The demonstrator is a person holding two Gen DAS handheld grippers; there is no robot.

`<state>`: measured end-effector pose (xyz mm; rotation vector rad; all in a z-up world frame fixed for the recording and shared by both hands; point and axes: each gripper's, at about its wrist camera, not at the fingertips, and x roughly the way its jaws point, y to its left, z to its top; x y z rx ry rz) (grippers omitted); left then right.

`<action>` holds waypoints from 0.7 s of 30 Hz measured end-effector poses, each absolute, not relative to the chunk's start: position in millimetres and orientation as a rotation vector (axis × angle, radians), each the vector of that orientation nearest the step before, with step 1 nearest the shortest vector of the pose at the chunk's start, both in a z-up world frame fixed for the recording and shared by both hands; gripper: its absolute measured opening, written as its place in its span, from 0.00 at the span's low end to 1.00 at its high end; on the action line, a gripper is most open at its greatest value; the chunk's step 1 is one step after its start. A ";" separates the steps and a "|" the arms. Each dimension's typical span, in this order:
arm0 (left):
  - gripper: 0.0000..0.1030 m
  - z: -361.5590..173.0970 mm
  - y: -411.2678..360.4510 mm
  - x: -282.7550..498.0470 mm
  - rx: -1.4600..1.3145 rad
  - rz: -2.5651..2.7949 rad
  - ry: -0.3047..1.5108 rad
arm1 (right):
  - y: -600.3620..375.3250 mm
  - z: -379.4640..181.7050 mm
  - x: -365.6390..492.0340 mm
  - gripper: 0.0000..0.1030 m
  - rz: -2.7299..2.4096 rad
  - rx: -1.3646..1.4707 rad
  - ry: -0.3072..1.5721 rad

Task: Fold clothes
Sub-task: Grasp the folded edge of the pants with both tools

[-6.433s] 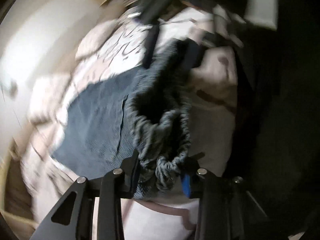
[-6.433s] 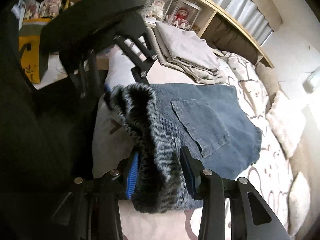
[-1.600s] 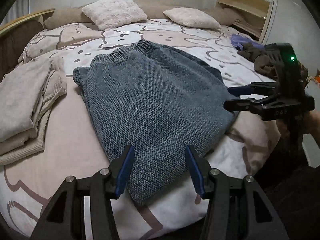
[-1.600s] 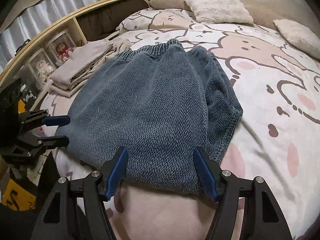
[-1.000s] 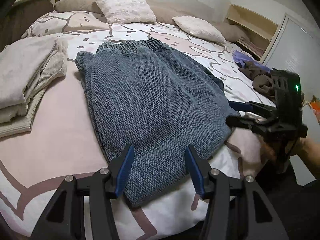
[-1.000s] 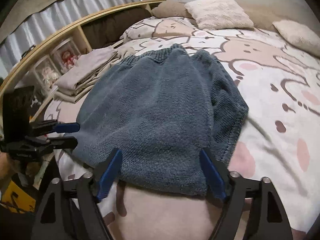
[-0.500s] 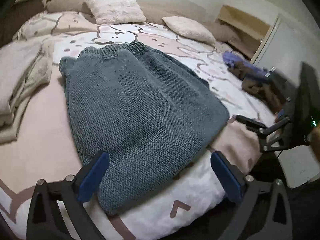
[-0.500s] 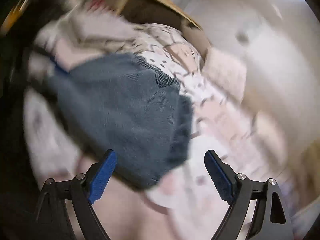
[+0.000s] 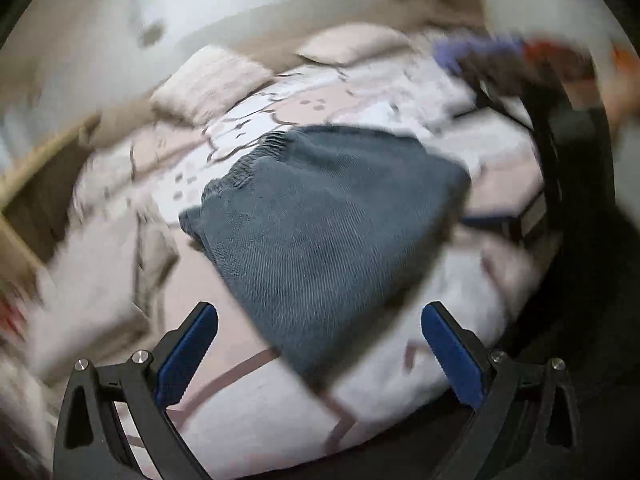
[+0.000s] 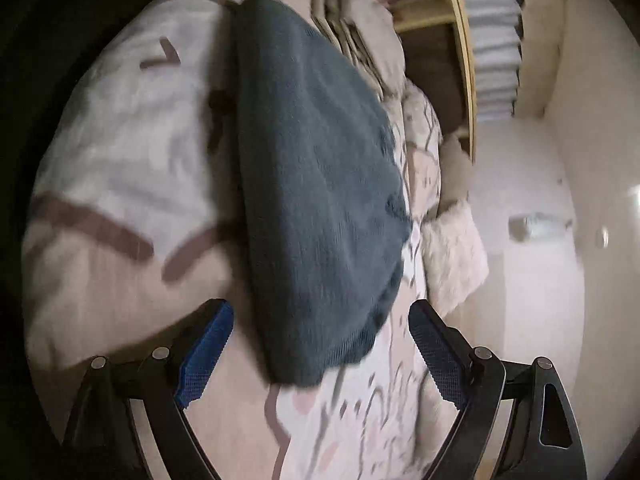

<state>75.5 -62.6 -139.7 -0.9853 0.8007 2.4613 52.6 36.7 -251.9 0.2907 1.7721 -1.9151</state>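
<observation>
Knit [image 9: 332, 232], blue-grey, herringbone weave, ribbed hem, lies folded on printed bedspread [image 9: 256, 412]; left gripper [image 9: 320, 354] and right gripper [image 10: 320, 354] both spread, empty; no legible labels

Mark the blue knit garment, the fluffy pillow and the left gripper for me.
blue knit garment [image 9: 320, 232]: left wrist view, middle of the folded top face.
fluffy pillow [image 9: 208, 80]: left wrist view, centre of its cover.
left gripper [image 9: 320, 354]: left wrist view, midway between the open fingertips.
</observation>
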 end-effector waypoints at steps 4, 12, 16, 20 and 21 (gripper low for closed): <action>0.99 -168.6 -44.9 99.3 -0.812 2.358 1.270 | 20.0 -257.5 61.3 0.66 -1.833 0.113 1.790; 0.99 -207.1 -30.0 99.0 -0.586 2.211 1.702 | 0.7 -265.6 48.6 0.27 -1.682 0.099 1.783; 0.99 -213.7 -29.0 85.4 -0.527 2.188 1.817 | -6.2 -229.8 28.9 0.23 -1.785 0.349 1.534; 0.97 -221.8 -30.3 68.3 -0.537 2.143 1.875 | -4.1 -195.6 0.2 0.23 -1.897 0.508 1.311; 0.92 -224.7 -30.6 66.5 -0.530 2.116 1.898 | -4.1 -192.0 -3.5 0.23 -1.909 0.527 1.282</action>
